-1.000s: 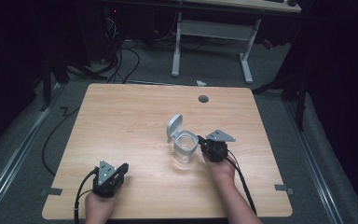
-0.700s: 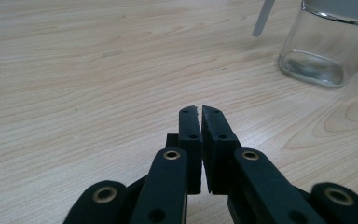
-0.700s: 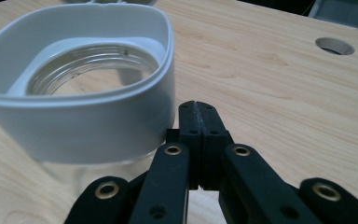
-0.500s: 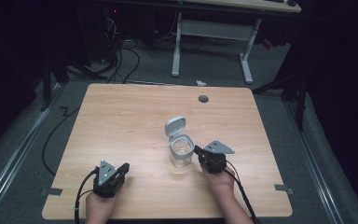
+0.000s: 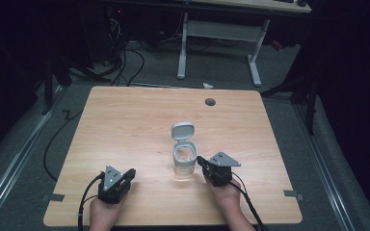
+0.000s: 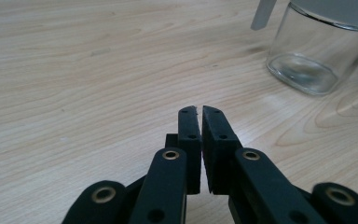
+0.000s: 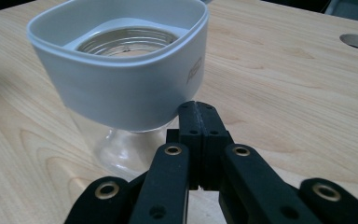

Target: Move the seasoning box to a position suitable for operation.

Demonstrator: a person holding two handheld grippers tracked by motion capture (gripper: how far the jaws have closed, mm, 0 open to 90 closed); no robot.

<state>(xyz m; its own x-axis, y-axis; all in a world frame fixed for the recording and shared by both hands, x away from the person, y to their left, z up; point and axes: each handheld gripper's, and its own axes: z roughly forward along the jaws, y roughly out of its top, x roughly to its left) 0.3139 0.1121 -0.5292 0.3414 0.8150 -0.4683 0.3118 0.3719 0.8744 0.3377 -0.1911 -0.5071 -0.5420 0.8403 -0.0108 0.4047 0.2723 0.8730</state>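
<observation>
Standing upright near the middle of the table (image 5: 125, 120), the glass jar (image 5: 184, 163) has its grey collar open at the top and its hinged lid (image 5: 182, 131) flipped up at the collar's 12 o'clock edge. The right gripper (image 5: 201, 160) sits just beside the jar at its 3 o'clock side, jaws pressed together on nothing; in the right gripper view its tips (image 7: 198, 108) lie just under the collar (image 7: 121, 79). The left gripper (image 5: 131, 172) rests well apart at the jar's 8 o'clock, jaws nearly touching with only a thin slit between them (image 6: 200, 109).

The step in hand looks like working the lid. To do it well, the person would likely bring the left gripper in to steady the glass body low down, then push the lid with the right tips from 12 o'clock, slowly, so the light jar neither slides nor tips.
</observation>
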